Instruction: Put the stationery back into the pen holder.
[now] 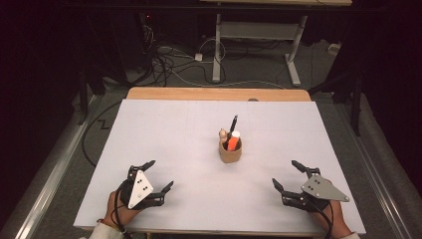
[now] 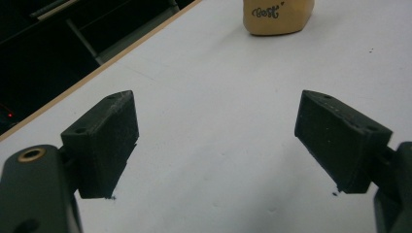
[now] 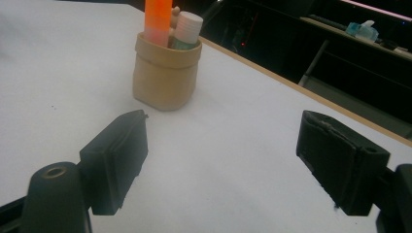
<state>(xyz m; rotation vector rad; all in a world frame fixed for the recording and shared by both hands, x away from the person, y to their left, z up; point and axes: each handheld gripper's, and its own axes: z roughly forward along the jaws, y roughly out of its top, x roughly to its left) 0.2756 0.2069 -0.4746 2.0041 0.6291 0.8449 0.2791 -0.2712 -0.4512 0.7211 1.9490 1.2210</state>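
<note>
White table, dark room behind. Tan pen cup at centre holds an orange marker and a black pen. Left gripper and right gripper sit near the cup, on the person's side, jaws spread, empty. Nothing removed yet.

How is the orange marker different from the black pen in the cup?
The orange marker is thick and bright; the black pen is thin and dark. In the high view the pen rises well above the marker and leans more. Both stand in the tan cup, tops poking out.
</note>
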